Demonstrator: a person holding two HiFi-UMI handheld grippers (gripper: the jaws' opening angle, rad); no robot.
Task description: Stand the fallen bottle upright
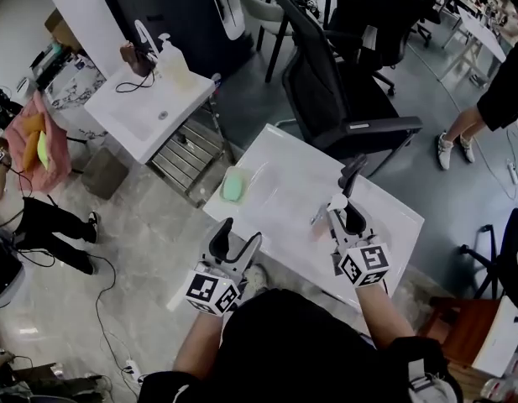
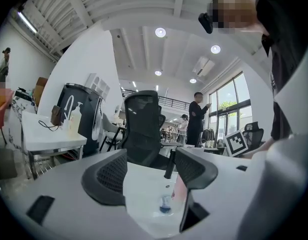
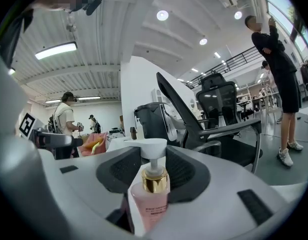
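**Left hand-held gripper** (image 1: 239, 235): held at about 8 o'clock of the surface, just off its near edge. The jaws are spread and nothing is clasped. Only the white top is seen through the gap in its own view.

**Green pad** (image 1: 233, 185): laid at the 10 o'clock corner of the surface, well apart from both hand-held grippers. It is not needed for the task.

**Surface** (image 1: 279, 170): a white top, bare across the middle.

**Bottle** (image 3: 150, 199): a pink pump bottle with a gold collar and a white pump head. It is located at about 5 o'clock of the surface, near the right front edge, and is carried between the jaws of the right hand-held gripper. In the right gripper view it is seen upright, with the pump head at 12 o'clock. Whether its base rests on the surface cannot be told.

**Right hand-held gripper** (image 1: 346, 215): clamped on the bottle's body, with one pad pressed to each side below the collar.

**Office chair** (image 1: 326, 82): placed at 12 o'clock, beyond the far edge of the surface.

**Step in hand (judged)**: the bottle has been grasped and brought to the vertical, so the righting is judged nearly complete.

**Next move (judged)**: the base is to be lowered flat onto the surface. The jaws are to be opened only once the bottle is seated squarely, and then drawn straight back so the pump head is not clipped.
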